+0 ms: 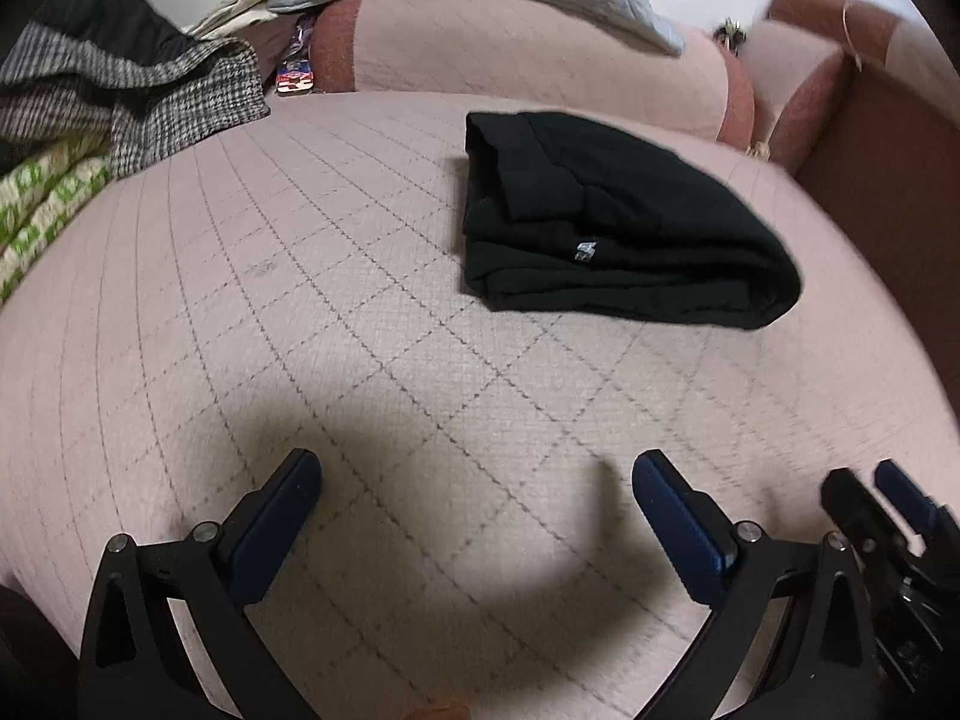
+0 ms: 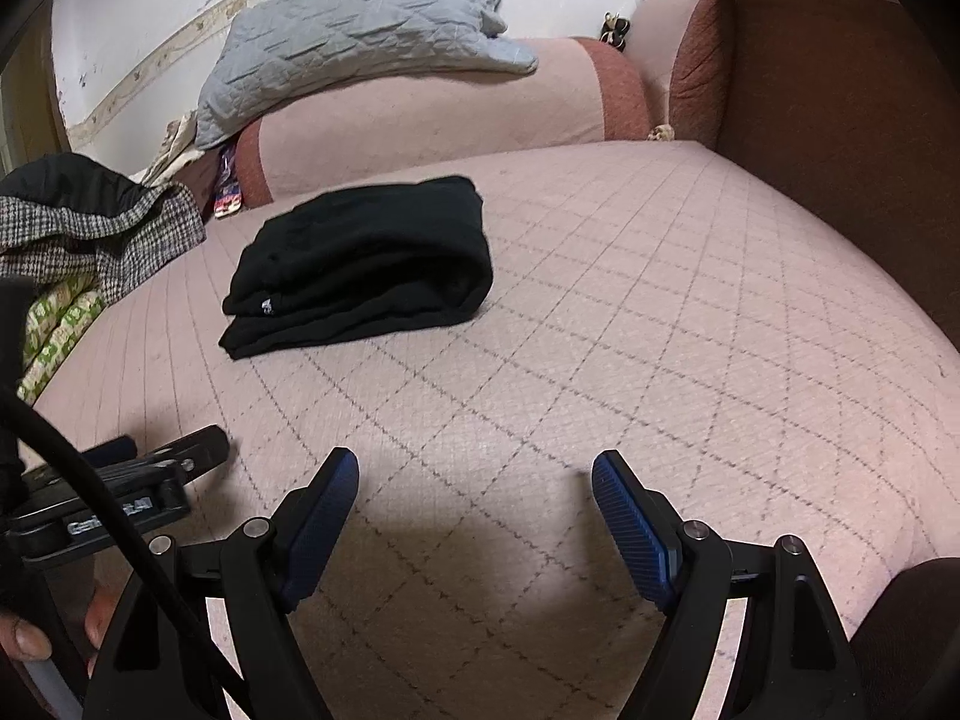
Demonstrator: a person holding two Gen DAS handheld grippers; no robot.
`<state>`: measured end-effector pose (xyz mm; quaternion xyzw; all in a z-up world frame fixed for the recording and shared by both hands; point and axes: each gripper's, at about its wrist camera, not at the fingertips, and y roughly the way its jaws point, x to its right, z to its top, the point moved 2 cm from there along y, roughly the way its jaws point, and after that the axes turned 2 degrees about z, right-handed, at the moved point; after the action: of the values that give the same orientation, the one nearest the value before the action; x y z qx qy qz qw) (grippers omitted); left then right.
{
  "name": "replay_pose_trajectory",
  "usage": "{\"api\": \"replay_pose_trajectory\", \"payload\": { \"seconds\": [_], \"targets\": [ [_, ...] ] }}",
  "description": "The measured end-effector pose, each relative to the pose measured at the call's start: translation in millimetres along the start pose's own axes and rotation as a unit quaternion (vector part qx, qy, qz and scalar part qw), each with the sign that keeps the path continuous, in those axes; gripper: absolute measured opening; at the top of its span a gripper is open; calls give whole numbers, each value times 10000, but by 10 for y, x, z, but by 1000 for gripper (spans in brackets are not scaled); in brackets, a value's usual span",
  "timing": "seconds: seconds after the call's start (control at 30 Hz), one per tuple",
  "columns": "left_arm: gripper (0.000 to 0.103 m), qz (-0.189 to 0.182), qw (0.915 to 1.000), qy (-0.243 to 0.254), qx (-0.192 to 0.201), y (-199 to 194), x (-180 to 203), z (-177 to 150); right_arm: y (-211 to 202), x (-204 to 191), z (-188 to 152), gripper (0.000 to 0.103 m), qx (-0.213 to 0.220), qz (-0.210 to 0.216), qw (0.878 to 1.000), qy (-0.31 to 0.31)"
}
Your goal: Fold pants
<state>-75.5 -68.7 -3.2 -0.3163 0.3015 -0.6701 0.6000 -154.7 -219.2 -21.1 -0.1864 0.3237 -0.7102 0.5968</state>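
Both blue-padded grippers, left gripper and right gripper, hang released and empty; folded black pants look done, so best just keep clear of them

- The left gripper points downward at a slant, its two blue-padded fingers spread as wide as they go, nothing between them.
- The right gripper tilts down at a similar slant, its ribbed blue pads wide apart and gripping nothing.
- The two grippers sit side by side, close together: each shows at the edge of the other's view.
- In the right wrist view, fingers of the person's left hand wrap the left gripper's handle at the lower left corner.
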Motion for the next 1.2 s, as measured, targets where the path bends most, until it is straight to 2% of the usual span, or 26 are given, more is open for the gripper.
{"api": "replay_pose_trajectory", "payload": {
  "seconds": [0.27,0.63,1.2],
  "targets": [
    [103,34,9992,-1,404,-214,13,24,10,-1,-4,85,-32,-21,10000,-38],
    [103,17,9998,-133,122,-139,-15,3,37,-34,-9,85,-16,-31,9999,-154],
    [103,-49,9999,-81,79,-128,5,-5,24,-60,-4,85,45,-59,9997,-250]
  ]
}}
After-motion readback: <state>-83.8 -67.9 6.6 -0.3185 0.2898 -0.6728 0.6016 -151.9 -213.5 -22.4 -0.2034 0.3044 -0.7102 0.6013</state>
